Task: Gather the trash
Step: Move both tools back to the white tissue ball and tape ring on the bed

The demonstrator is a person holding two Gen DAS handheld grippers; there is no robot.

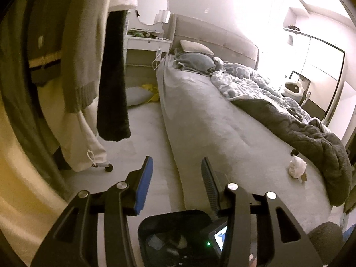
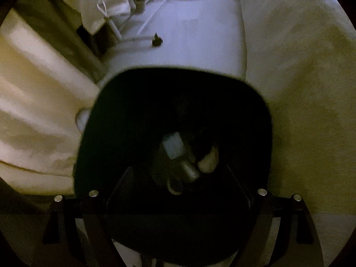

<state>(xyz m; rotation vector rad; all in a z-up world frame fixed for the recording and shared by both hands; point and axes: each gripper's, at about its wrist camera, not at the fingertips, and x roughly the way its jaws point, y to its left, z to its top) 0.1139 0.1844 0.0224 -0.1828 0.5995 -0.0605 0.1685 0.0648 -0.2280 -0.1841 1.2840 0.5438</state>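
A dark trash bin (image 2: 124, 111) stands on the floor beside the bed; it also shows at the bottom of the left wrist view (image 1: 169, 220). Inside it lie a pale blue packet (image 2: 174, 145), a crumpled white wad (image 2: 208, 163) and a small round piece (image 2: 174, 185). My right gripper (image 2: 178, 171) is open over the bin mouth, its dark fingers spread wide and empty. My left gripper (image 1: 176, 166) is open and empty above the bin, pointing along the bed edge. A crumpled white tissue (image 1: 296, 167) lies on the grey bed sheet (image 1: 211, 115) to the right.
Clothes hang on a wheeled rack (image 1: 77, 66) to the left. A dark quilt (image 1: 311, 138) and patterned duvet (image 1: 240, 80) cover the bed's far side. A white dressing table (image 1: 146, 41) stands at the head. Yellow items (image 1: 151, 91) lie on the floor there.
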